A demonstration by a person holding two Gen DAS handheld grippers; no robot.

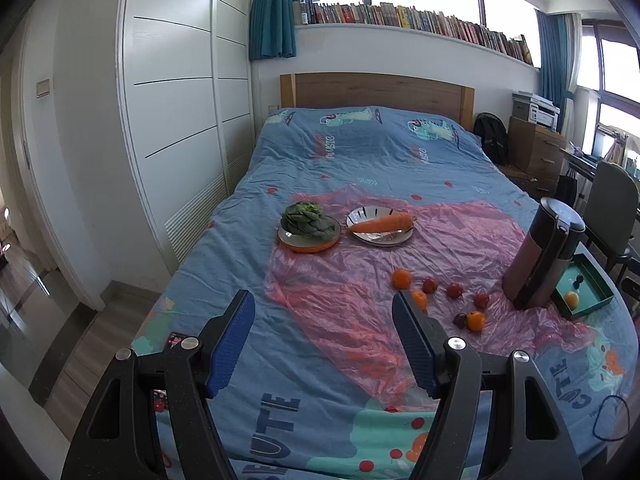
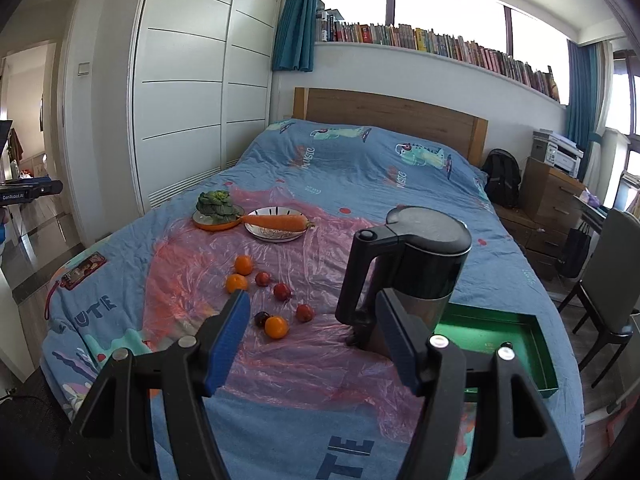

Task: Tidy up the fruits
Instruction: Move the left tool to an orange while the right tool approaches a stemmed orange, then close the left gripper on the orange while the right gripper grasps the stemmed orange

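Note:
Several oranges and small red fruits lie loose on a pink plastic sheet spread on the bed. A green tray at the right holds one orange. My left gripper is open and empty, above the sheet's near left part. My right gripper is open and empty, hovering near the closest orange and a dark kettle.
A carrot lies on a white plate. Leafy greens sit on an orange-rimmed plate. A chair stands right of the bed. A phone lies on the bed's left edge.

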